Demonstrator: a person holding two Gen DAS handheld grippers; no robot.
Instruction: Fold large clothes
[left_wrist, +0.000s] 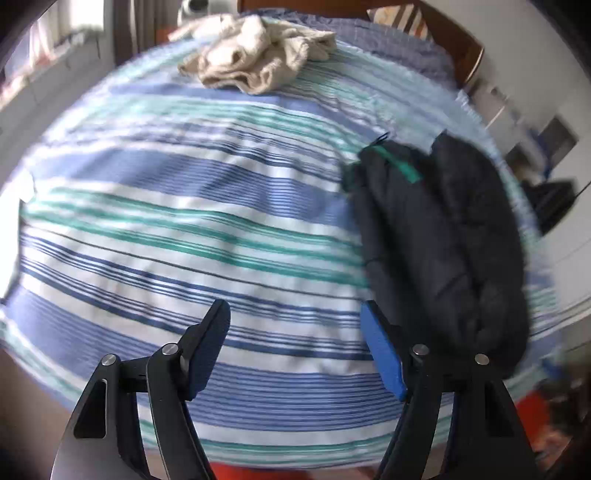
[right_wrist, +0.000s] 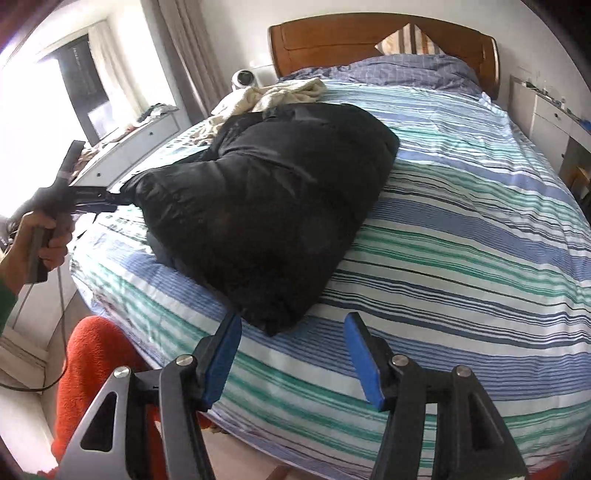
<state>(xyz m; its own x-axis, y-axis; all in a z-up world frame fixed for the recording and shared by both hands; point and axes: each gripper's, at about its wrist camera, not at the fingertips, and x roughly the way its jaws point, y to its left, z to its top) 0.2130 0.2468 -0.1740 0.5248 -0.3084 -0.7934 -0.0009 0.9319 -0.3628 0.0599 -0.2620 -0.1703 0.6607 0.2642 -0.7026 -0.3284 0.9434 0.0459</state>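
Note:
A black puffer jacket (right_wrist: 273, 199) lies bundled on the striped bed; in the left wrist view it (left_wrist: 443, 236) is at the right, with a green strip near its collar. My left gripper (left_wrist: 295, 317) is open and empty above the bedspread, left of the jacket; it also shows in the right wrist view (right_wrist: 110, 197) at the jacket's left edge. My right gripper (right_wrist: 293, 328) is open and empty, just in front of the jacket's near corner.
The blue, green and white striped bedspread (right_wrist: 461, 229) covers the bed. A cream garment (left_wrist: 255, 55) lies crumpled at the far end, near pillows (right_wrist: 402, 68) and a wooden headboard (right_wrist: 369, 33). Drawers (right_wrist: 546, 118) stand at the right. Orange trousers (right_wrist: 96, 369) are below.

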